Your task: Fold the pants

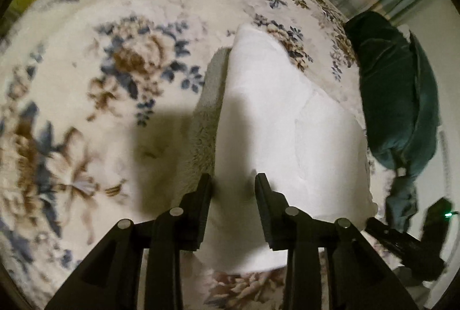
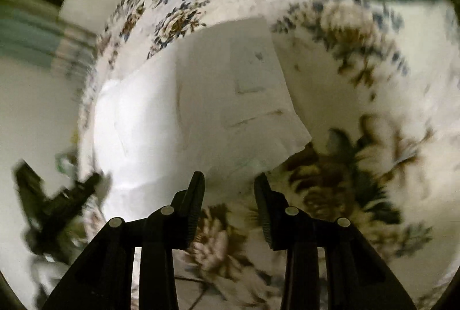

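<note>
Both grippers parted, nothing gripped, over white folded fabric pants [image 1: 276, 114] on a floral fleece blanket [image 1: 86, 86].
Left gripper [image 1: 233, 180] fingers straddle the pants' near edge; right gripper [image 2: 230, 180] sits just off its hem. Right view alone shows stitched pockets; left view a dark green cloth [image 1: 396, 97].

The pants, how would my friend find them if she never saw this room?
Look at the big flowery blanket that covers the bed. On it lies a flat, plain white shape, the pants, just ahead of the left gripper. Everything around them has brown and blue flowers, and the only other cloth is dark green.
</note>
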